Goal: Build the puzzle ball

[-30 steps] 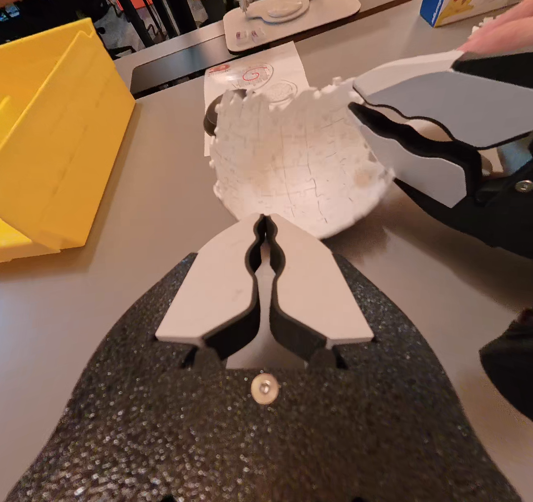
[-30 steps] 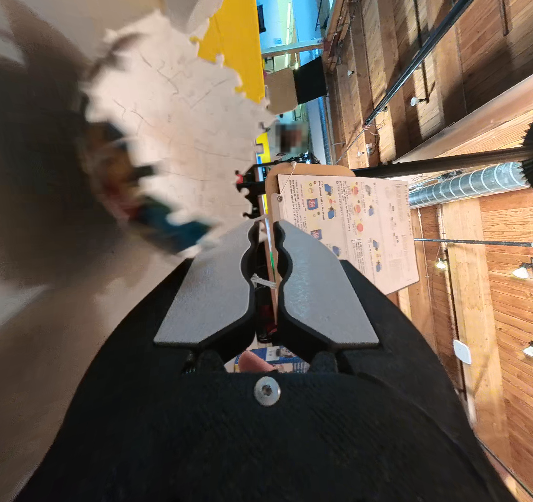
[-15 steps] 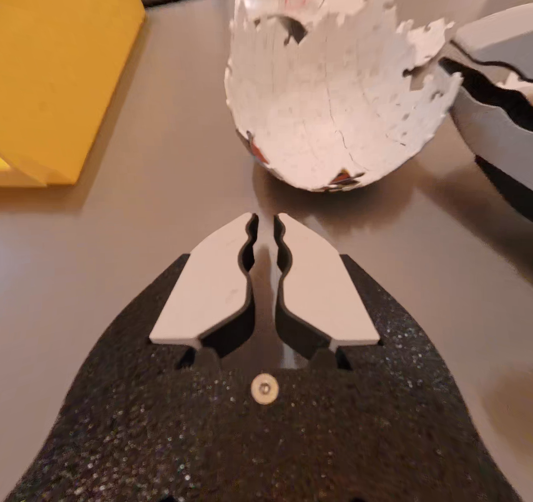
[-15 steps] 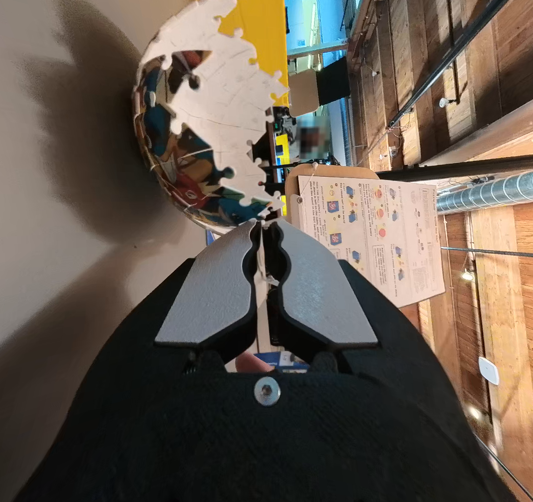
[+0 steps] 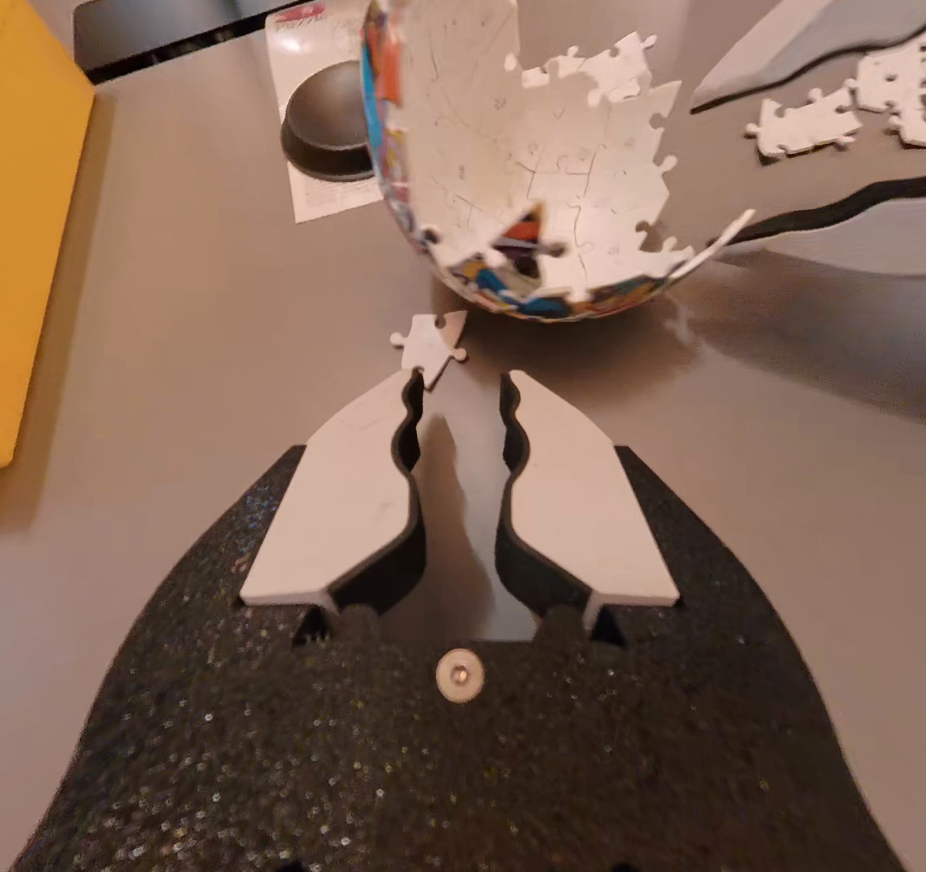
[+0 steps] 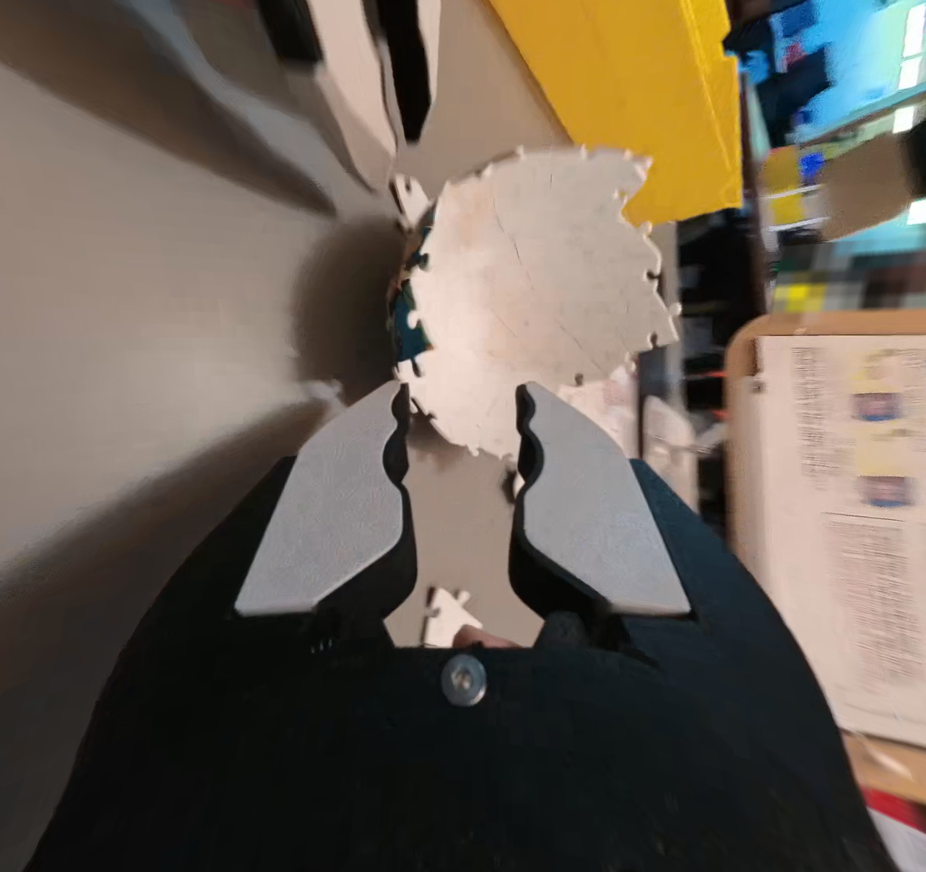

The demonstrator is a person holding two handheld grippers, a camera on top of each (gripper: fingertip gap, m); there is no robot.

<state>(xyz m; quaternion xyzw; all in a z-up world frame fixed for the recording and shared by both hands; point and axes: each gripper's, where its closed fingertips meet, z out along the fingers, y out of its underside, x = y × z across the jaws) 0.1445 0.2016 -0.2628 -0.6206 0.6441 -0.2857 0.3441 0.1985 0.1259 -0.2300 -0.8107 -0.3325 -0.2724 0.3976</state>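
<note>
The left hand-held gripper [image 5: 461, 379] hangs low over the grey counter [image 5: 200, 347] with its fingers parted and nothing between them. Just ahead of its left fingertip lies a loose white jigsaw piece [image 5: 432, 344], flat and blank side up, its long axis running roughly along the line of the fingers; this gripper is plainly the nearer one to it. Just beyond sits the half-built puzzle ball shell [image 5: 541, 147], white inside and colourfully printed outside, resting on the counter and tipped so its jagged open rim faces up and right. The right hand-held gripper [image 6: 461, 394] is also spread and empty, reaching at that rim from the right. Farther off lie more loose white pieces [image 5: 801, 122], a black dome-shaped stand [image 5: 325, 122] and a yellow plastic bin [image 5: 35, 197].
</note>
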